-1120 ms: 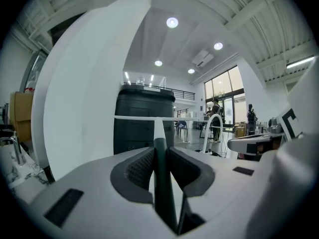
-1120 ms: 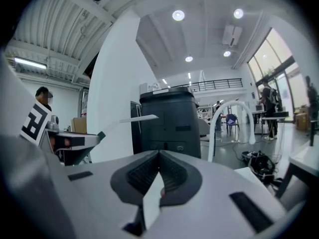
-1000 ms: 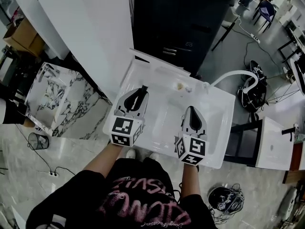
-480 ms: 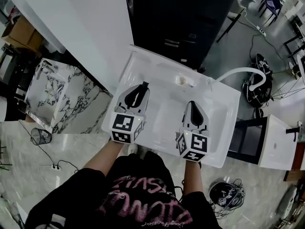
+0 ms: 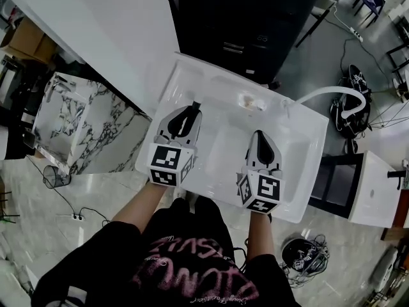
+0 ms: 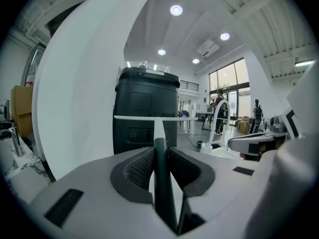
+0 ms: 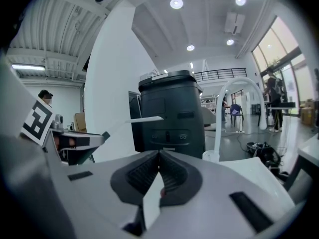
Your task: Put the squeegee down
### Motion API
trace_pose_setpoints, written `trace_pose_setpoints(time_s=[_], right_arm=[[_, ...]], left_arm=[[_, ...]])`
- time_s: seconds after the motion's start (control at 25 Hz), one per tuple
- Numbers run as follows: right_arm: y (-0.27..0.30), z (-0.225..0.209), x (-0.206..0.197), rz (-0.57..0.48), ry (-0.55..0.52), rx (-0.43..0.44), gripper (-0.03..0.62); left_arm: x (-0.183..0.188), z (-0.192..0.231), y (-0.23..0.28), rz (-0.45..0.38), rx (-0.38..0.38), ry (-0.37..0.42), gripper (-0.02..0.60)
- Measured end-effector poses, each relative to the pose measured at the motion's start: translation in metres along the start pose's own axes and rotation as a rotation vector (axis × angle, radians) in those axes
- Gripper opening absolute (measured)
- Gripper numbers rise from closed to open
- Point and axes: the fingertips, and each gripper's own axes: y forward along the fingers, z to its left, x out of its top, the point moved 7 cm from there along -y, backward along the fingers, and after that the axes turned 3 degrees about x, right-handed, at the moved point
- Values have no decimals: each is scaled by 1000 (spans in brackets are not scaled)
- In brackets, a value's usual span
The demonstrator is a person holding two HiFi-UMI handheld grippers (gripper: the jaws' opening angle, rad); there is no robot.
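Note:
The squeegee has a dark handle (image 6: 160, 178) and a white neck that runs up to a thin white blade (image 6: 149, 117) held level. My left gripper (image 6: 159, 151) is shut on the handle. In the head view the left gripper (image 5: 191, 109) hovers over the left part of the white sink (image 5: 300, 142), with the dark handle end (image 5: 195, 105) poking past its tips. My right gripper (image 5: 258, 135) is over the middle of the sink, apart from the squeegee. Its tips (image 7: 159, 154) meet, shut. From the right gripper view the blade (image 7: 145, 118) shows at the left.
A white curved faucet hose (image 5: 327, 93) rises at the sink's right rear. A small pale object (image 5: 249, 101) lies on the back ledge. A black cabinet (image 5: 255, 18) stands behind the sink, and a marble-patterned block (image 5: 64, 123) is to the left. A white side table (image 5: 374, 194) stands at the right.
Both grippers keep nearly the same place over the sink, still shut. The head view has shifted a little, so the sink sits slightly lower in the picture.

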Motion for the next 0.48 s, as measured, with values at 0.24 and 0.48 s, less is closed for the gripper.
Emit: trace_pose_setpoints(time_s=[0.24, 0.48], right_arm=[[7, 0, -7, 14, 12, 10, 20], [15, -3, -16, 28, 28, 16, 20]], left_arm=[[-8, 3, 6, 21, 18, -11, 94], [-19, 2, 15, 55, 23, -14, 94]])
